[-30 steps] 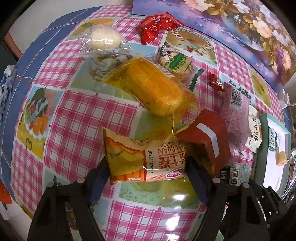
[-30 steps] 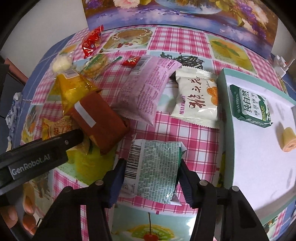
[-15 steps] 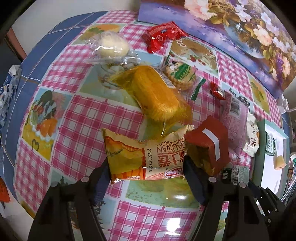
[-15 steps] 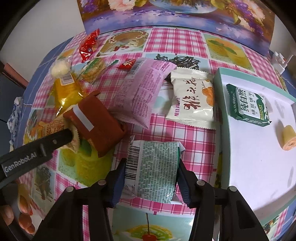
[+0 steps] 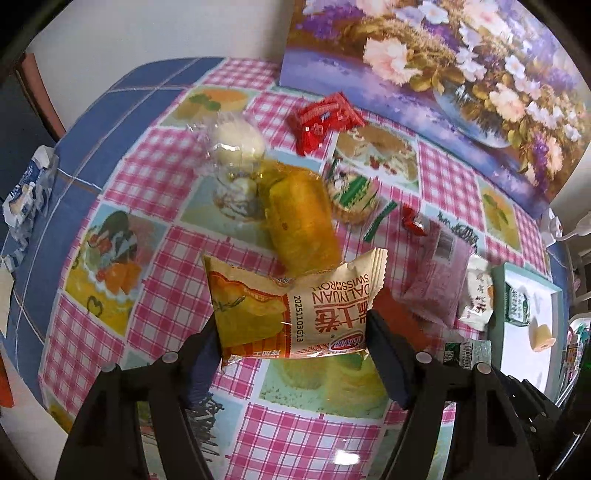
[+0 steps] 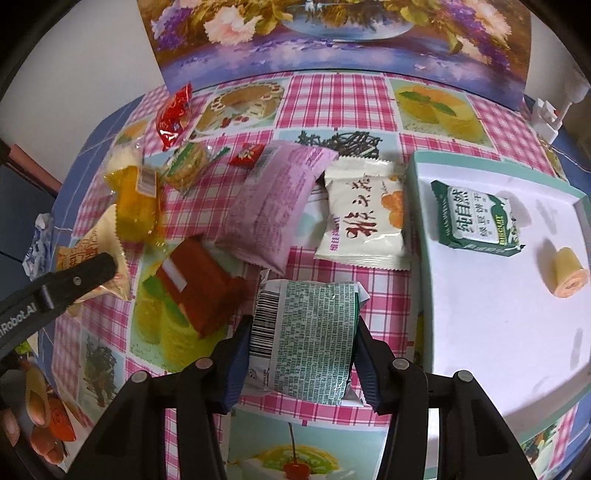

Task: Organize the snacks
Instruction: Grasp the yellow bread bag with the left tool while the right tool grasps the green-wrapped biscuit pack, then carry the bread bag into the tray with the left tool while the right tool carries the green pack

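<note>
My left gripper point(image 5: 291, 325) is shut on a yellow and orange Swiss roll packet point(image 5: 288, 306), held crosswise above the checked tablecloth. One of its black fingers point(image 6: 74, 280) also shows at the left of the right wrist view. My right gripper point(image 6: 303, 328) is shut on a green packet point(image 6: 310, 314), barcode side up, lifted off the table. A white tray with a teal rim point(image 6: 480, 332) lies just right of it, holding a green biscuit packet point(image 6: 476, 218) and a small yellow roll point(image 6: 567, 277).
Loose snacks lie on the table: a pink packet point(image 6: 273, 206), a white packet point(image 6: 365, 221), a brown-red box point(image 6: 199, 291), a yellow cake in clear wrap point(image 5: 299, 221) and a red packet point(image 5: 321, 118). A flower painting point(image 6: 332, 33) stands at the back. A person's hand point(image 6: 37, 424) shows bottom left.
Both grippers have risen with their packets, so the table looks farther away. The Swiss roll packet has come off the brown-red box it leaned on.
</note>
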Tool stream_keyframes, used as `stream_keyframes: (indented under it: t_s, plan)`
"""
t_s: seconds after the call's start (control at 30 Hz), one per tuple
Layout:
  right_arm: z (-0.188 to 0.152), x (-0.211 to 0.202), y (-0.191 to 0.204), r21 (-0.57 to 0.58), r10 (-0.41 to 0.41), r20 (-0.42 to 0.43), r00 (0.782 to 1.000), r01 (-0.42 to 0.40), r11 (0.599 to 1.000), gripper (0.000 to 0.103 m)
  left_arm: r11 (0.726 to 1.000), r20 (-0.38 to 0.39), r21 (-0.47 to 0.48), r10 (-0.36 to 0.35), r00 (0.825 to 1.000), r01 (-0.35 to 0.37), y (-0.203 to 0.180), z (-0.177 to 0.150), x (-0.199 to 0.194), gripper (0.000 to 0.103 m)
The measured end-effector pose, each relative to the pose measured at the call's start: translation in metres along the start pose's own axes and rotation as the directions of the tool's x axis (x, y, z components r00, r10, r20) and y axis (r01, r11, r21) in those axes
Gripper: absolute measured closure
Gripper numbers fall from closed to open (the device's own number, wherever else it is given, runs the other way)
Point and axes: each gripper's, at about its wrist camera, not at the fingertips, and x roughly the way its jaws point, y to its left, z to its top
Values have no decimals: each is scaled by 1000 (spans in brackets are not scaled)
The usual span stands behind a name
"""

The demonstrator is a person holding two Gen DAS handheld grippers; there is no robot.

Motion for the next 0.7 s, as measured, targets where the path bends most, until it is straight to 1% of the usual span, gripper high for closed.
stream_keyframes:
  t_s: [0.4,0.7]
  plan:
    - [-1,-11,-3,17,5,28,1000,-6,1000,49,1000,56,12,-6,998,5,-6,6,-13,28]
    - [3,-22,-16,55,-4,60,998,1,998,49,999,91,50,-16,996,11,-22,5,-25,28]
